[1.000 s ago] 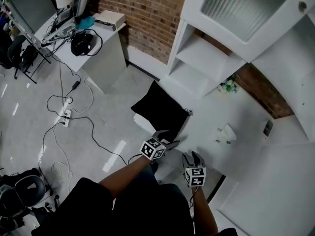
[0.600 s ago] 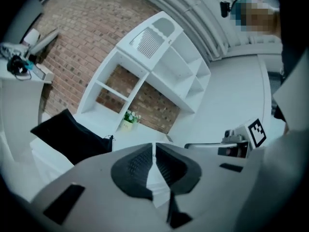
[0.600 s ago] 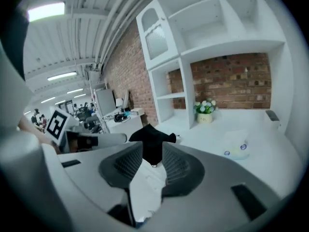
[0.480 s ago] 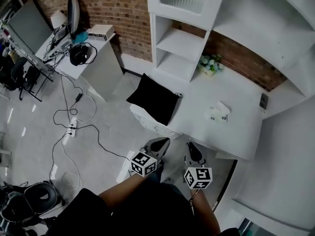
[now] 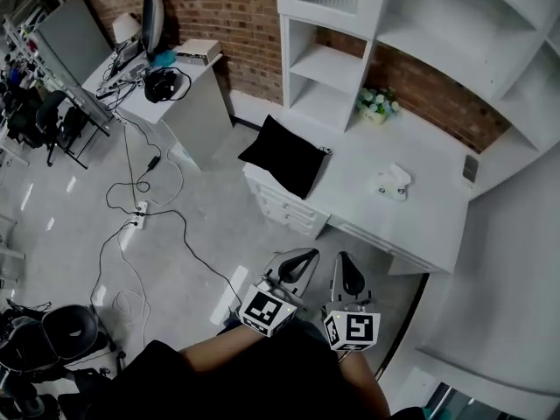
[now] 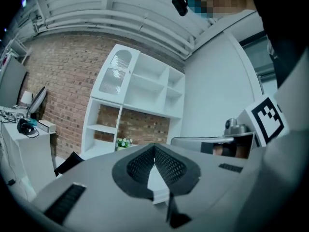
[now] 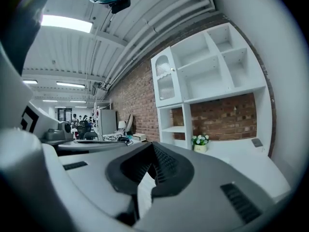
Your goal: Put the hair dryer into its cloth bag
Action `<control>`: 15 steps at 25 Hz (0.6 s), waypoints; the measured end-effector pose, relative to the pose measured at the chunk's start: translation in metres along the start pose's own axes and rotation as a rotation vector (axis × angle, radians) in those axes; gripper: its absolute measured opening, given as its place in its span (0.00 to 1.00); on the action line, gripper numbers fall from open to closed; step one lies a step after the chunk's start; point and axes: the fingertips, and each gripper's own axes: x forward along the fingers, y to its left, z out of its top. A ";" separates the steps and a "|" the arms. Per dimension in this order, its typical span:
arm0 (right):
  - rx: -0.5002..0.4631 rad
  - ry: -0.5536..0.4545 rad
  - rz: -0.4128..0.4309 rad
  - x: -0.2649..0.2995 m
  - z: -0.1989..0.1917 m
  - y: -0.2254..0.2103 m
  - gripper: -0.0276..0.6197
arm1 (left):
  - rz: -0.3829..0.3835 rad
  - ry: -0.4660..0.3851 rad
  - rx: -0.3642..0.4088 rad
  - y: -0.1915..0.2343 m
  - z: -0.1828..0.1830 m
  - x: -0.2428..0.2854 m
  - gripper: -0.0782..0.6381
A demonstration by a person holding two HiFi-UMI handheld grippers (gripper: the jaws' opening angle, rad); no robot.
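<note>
A black cloth bag (image 5: pixel 284 154) lies on the left end of the white desk (image 5: pixel 437 226), with one corner hanging over the edge. The white hair dryer (image 5: pixel 391 182) rests further right on the desk, apart from the bag. My left gripper (image 5: pixel 297 264) and right gripper (image 5: pixel 348 275) are side by side, held up in the air in front of the desk and well short of both things. Each is shut with nothing between its jaws. In the left gripper view the closed jaws (image 6: pixel 154 151) point level at the shelves, and the bag (image 6: pixel 67 162) shows low at the left. The right gripper (image 7: pixel 153 151) shows the same closed jaws.
A white shelf unit (image 5: pixel 350 51) stands on the desk's back, with a small flower pot (image 5: pixel 374 105) beside it. A small dark device (image 5: pixel 472 169) lies at the desk's right end. A side table (image 5: pixel 166 86) with headphones stands to the left. Cables (image 5: pixel 140 217) trail on the floor.
Both grippers rose toward the head camera and came closer together. Their jaws went from open to shut. The desk now lies farther ahead of them.
</note>
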 end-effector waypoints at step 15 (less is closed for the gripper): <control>-0.022 -0.030 0.074 0.013 0.005 0.019 0.07 | 0.035 0.006 0.014 0.012 0.000 -0.005 0.13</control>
